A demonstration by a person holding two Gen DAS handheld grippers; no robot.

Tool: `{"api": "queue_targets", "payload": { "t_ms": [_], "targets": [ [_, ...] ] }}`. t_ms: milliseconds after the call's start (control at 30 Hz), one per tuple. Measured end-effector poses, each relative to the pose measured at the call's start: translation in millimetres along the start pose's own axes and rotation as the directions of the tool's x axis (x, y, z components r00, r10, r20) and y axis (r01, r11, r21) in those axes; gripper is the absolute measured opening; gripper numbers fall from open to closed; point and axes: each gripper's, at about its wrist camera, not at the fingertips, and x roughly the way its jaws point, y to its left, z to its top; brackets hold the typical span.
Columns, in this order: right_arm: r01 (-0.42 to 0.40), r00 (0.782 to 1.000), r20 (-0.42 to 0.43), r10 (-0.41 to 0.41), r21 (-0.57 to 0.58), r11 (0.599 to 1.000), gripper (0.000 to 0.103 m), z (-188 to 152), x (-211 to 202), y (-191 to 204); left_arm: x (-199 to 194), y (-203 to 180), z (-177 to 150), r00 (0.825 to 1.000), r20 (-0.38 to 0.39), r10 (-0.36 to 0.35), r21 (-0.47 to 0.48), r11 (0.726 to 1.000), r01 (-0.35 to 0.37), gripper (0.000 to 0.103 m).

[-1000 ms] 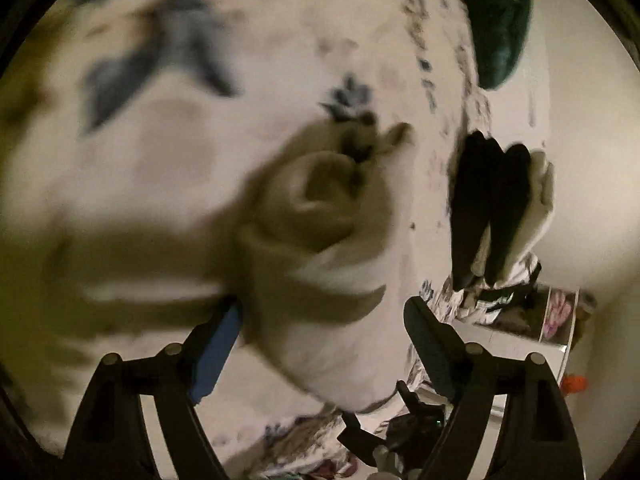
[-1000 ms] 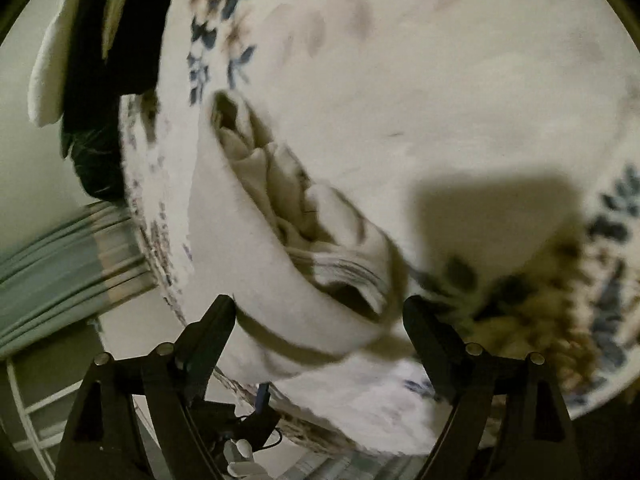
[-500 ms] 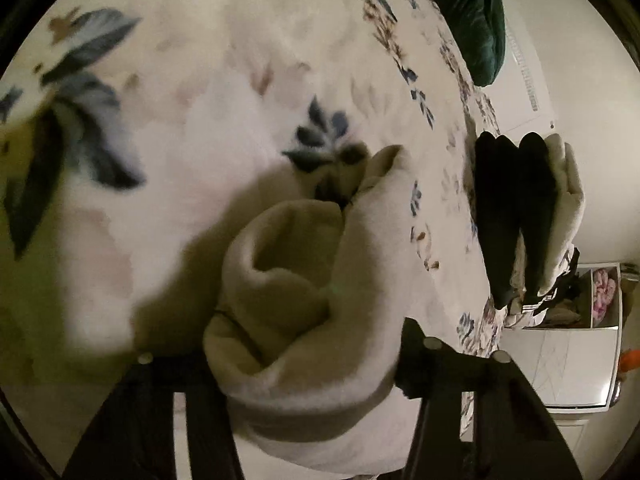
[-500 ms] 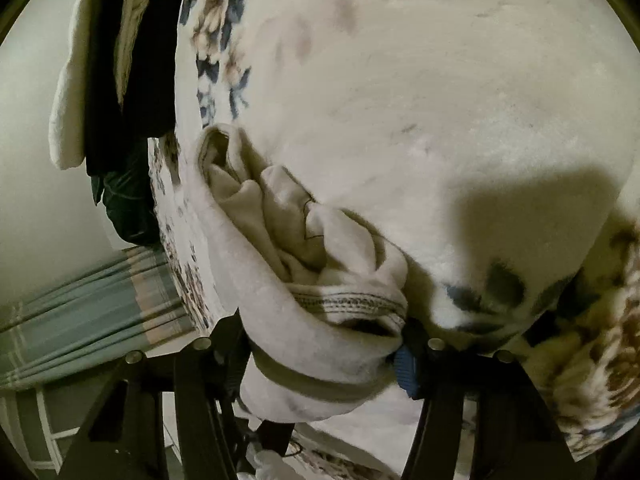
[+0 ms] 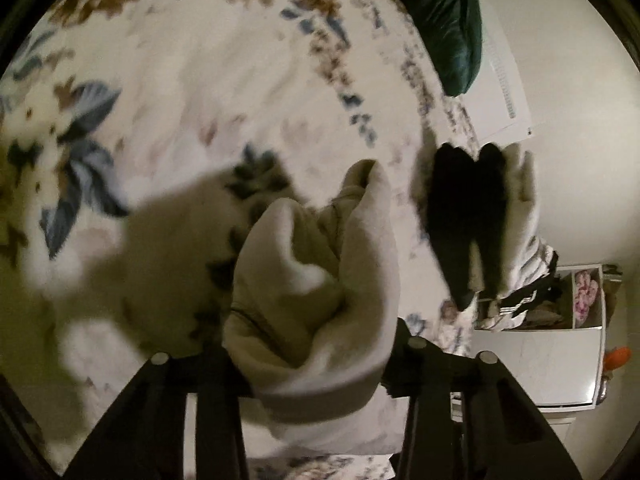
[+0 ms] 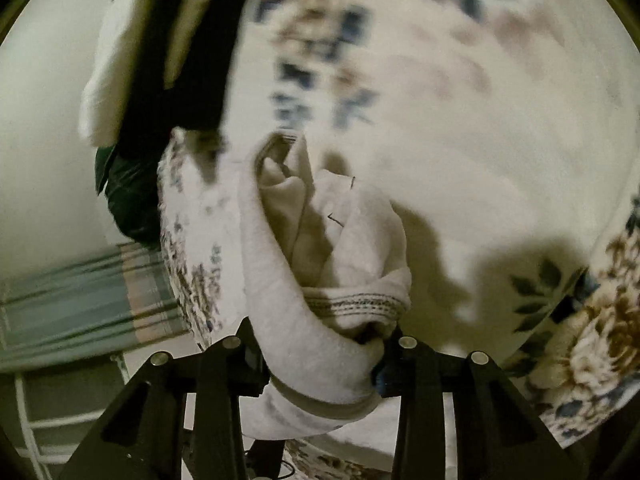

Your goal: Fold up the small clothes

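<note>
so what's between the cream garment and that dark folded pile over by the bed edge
In the left wrist view, only bare floral blanket separates the cream garment from the dark folded pile.

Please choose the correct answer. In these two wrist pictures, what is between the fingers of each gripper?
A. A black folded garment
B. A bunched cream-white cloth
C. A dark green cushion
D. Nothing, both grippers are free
B. The jaws of the left gripper and of the right gripper have just been closing, and each now presses on an end of the cream-white cloth, bunched above the floral blanket.
</note>
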Motion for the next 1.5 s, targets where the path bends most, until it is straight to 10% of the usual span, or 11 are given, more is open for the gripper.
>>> {"api": "queue_targets", "payload": {
  "t_ms": [267, 367, 533, 700, 900, 1033, 1133, 1200, 1233, 1400, 1500],
  "targets": [
    [0.069, 0.997, -0.024, -0.074, -0.158, 0.985, 0.039, 27, -9, 81, 29, -24, 25, 0.997, -0.077, -0.007, 0.035, 0.999, 0.009, 0.038],
    [0.123, 0.990, -0.051, -0.134, -0.186, 0.975, 0.042, 47, 12, 66, 64, 14, 24, 0.987, -0.152, 0.054, -0.060, 0.996, -0.064, 0.062],
    [0.175, 0.968, -0.162, -0.190, -0.103, 0.979, 0.061, 69, 43, 9, 80, 54, 10, 0.991, -0.137, -0.005, -0.143, 0.990, -0.014, 0.066],
    [0.073, 0.966, -0.249, -0.076, -0.022, 0.997, 0.066, 76, 44, -33, 65, 39, 6, 0.993, -0.100, 0.067, -0.111, 0.991, -0.079, 0.067],
    [0.112, 0.943, -0.293, -0.158, -0.167, 0.979, 0.068, 85, 47, -12, 31, -21, 4, 0.965, 0.027, 0.261, 0.214, 0.941, -0.261, 0.083],
    [0.148, 0.931, -0.290, -0.223, -0.259, 0.954, 0.068, 81, 51, 2, 86, -20, 14, 0.934, -0.103, 0.342, 0.354, 0.890, -0.287, 0.083],
    [0.157, 0.928, -0.291, -0.234, -0.264, 0.952, 0.068, 79, 57, 3, 101, -21, 20, 0.941, -0.134, 0.310, 0.393, 0.889, -0.236, 0.080],
    [0.164, 0.926, -0.290, -0.241, -0.266, 0.950, 0.068, 81, 58, 1, 91, -23, 25, 0.964, -0.169, 0.203, 0.367, 0.921, -0.130, 0.041],
    [0.165, 0.927, -0.288, -0.241, -0.264, 0.950, 0.068, 82, 57, 1, 87, -24, 28, 0.971, -0.195, 0.137, 0.333, 0.941, -0.066, 0.001],
    [0.164, 0.929, -0.285, -0.235, -0.251, 0.954, 0.068, 80, 60, -6, 86, 5, 37, 0.948, -0.244, -0.206, 0.019, 0.976, 0.217, 0.006],
    [0.164, 0.931, -0.283, -0.232, -0.243, 0.956, 0.068, 81, 56, -9, 92, 56, 41, 0.967, -0.218, -0.128, -0.110, 0.988, 0.106, 0.006]
  ]
}}
